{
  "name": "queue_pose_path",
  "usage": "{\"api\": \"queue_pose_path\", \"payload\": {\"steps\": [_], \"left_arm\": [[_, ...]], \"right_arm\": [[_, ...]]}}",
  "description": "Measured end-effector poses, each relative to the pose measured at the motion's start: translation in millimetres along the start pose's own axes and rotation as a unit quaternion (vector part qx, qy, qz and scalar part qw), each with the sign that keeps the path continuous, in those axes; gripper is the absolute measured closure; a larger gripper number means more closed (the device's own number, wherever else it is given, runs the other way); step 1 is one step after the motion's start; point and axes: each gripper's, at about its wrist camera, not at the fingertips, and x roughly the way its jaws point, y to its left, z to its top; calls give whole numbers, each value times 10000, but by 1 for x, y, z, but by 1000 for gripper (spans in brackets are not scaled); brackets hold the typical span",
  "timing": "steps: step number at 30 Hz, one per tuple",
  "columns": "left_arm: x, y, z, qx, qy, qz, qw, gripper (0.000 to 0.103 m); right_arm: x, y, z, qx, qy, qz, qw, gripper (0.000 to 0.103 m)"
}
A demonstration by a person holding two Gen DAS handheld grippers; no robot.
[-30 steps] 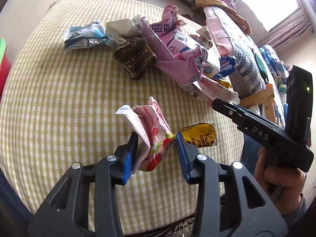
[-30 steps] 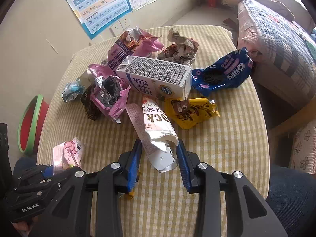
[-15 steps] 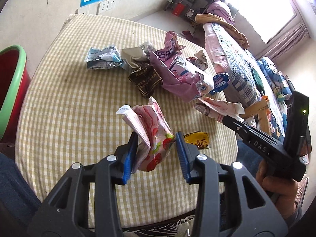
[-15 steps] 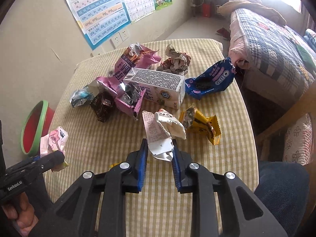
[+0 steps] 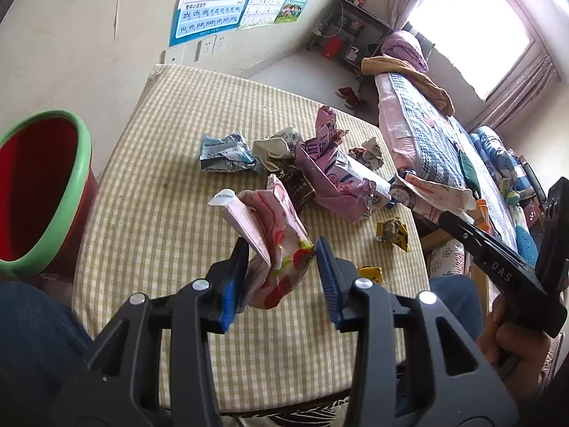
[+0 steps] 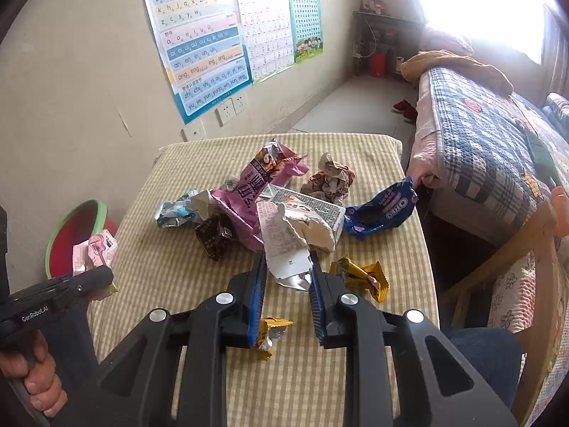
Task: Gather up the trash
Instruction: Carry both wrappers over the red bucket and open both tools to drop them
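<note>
In the left wrist view, a crumpled pink wrapper with red and green print and a white folded flap is seen at the centre of the frame, clenched between the blue pads of the left tool and held above the checked desk. Compared with half a second ago, the desk is seen from higher up, and the red bin with a green rim now fills much more of the left edge. A heap of trash lies in the upper middle of the frame, with a yellow wrapper apart from it at the right. The right tool is seen at the right edge, gripping a pale wrapper.

In the right wrist view, a torn white and pink printed wrapper is gripped between the pads of the right tool at the centre; it has been lifted further since the earlier frame. Behind it lie a milk carton and a blue Oreo wrapper. A small gold wrapper lies on the desk below the tool. Posters are hung on the wall at the upper left, and a bed with a plaid quilt stands at the right.
</note>
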Motion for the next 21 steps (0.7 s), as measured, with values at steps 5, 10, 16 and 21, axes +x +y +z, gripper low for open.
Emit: {"api": "queue_pose_path", "payload": {"steps": [5,10,16,21], "left_arm": [[-11,19,4,-180,-138,90,9997,65],[-21,44,7,-422,-261,188,9986,65],[-36,80,12,-736,-447,314,9958,65],[-51,111,14,-1005,-631,435,9920,65]], "right_arm": [[0,18,7,-170,-39,124,9998,80],[5,46,18,-366,-75,301,9988,80],[13,88,31,-620,-80,574,9964,80],[19,123,37,-903,-60,769,9929,80]]}}
